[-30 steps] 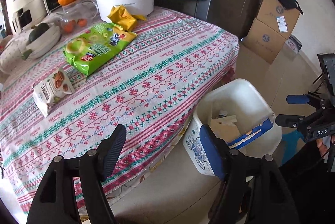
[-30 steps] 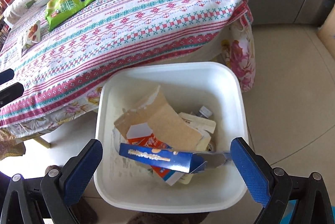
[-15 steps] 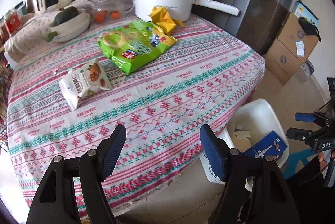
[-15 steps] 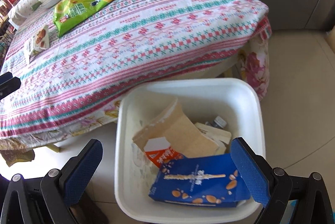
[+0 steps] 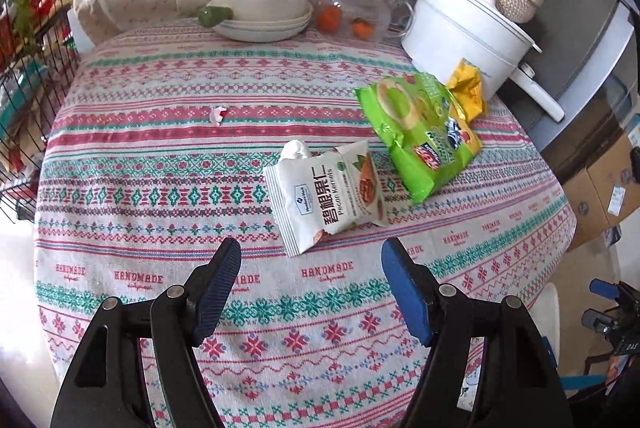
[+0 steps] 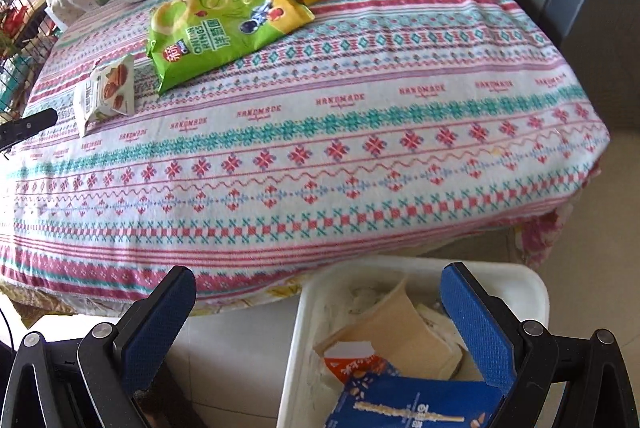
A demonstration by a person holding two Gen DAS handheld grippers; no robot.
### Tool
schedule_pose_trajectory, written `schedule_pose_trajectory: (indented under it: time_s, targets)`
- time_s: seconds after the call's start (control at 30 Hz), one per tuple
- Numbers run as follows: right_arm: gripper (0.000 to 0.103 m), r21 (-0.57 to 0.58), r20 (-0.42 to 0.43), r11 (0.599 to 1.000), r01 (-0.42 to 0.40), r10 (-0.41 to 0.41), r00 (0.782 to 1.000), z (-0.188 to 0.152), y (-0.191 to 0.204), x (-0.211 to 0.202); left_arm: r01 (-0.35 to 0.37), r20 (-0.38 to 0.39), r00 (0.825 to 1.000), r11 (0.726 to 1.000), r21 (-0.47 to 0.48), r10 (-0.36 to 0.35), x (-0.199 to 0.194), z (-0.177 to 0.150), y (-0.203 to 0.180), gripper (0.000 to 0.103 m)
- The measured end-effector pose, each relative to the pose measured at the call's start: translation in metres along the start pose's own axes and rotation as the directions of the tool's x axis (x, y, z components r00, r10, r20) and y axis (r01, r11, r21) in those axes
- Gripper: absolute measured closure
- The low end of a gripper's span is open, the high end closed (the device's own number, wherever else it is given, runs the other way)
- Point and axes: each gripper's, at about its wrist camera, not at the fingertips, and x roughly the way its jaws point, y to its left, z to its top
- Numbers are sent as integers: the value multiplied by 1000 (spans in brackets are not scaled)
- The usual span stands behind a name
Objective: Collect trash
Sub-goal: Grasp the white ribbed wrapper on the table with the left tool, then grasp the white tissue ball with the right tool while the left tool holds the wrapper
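A white pecan-kernel packet lies flat on the patterned tablecloth, just beside a green onion-ring bag overlapping a crumpled yellow wrapper. The white plastic bin on the floor holds a blue box and brown cardboard.

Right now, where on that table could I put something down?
The tablecloth is bare along its near edge, between the white pecan packet and the bin, and left of that packet. The far side is crowded: green onion-ring bag, yellow wrapper, pot, bowls.

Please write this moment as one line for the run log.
left hand-held gripper: open, facing pecan bag | right hand-held gripper: open, empty, by bin | blue box in bin | green bag, yellow wrapper on table
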Motion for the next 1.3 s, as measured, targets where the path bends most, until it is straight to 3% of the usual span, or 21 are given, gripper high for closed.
schedule_pose_trajectory:
  time_s: [0.13, 0.23, 0.33, 0.37, 0.4, 0.63, 0.77, 0.93, 1.0, 1.1, 1.3]
  targets:
    - [3, -9, -11, 1000, -27, 27, 1000, 15, 9, 14, 69, -20, 997, 996, -51, -70, 27, 8, 13, 28]
    - [3, -4, -28, 999, -38, 38, 999, 19, 13, 24, 80, -36, 996, 993, -86, -84, 45, 12, 20, 30]
    - [3, -4, -43, 999, -39, 38, 998, 19, 14, 31, 106, -39, 993, 987, -121, -112, 56, 15, 25, 50]
    - [3, -3, -46, 999, -38, 38, 998, 18, 14, 32, 117, -27, 992, 985, -123, -121, 57, 15, 26, 66]
    - [3, -2, -48, 999, -37, 37, 998, 18, 14, 33, 123, -26, 992, 985, -124, -127, 59, 14, 25, 74]
    - [3, 45, -69, 998, -34, 37, 997, 12, 10, 37, 170, -8, 985, 978, -121, -172, 42, 10, 16, 90]
    - [3, 51, -7, 998, -40, 41, 999, 19, 20, 25, 210, 42, 978, 971, -115, -207, 5, 10, 11, 95]
    - [3, 41, 76, 996, -73, 70, 995, 45, 58, 22, 139, 140, 982, 987, -75, -128, -45, 7, 19, 95]
    - [3, 19, 101, 994, -105, 103, 990, 56, 82, 28, 53, 186, 982, 997, -49, -43, -62, 6, 24, 95]
    - [3, -25, 120, 988, -152, 154, 981, 71, 122, 47, -81, 248, 965, 997, -11, 81, -82, 3, 34, 95]
    - [5, -117, 129, 978, -171, 186, 974, 98, 200, 101, -90, 212, 972, 992, -83, 106, -82, 0, 71, 95]
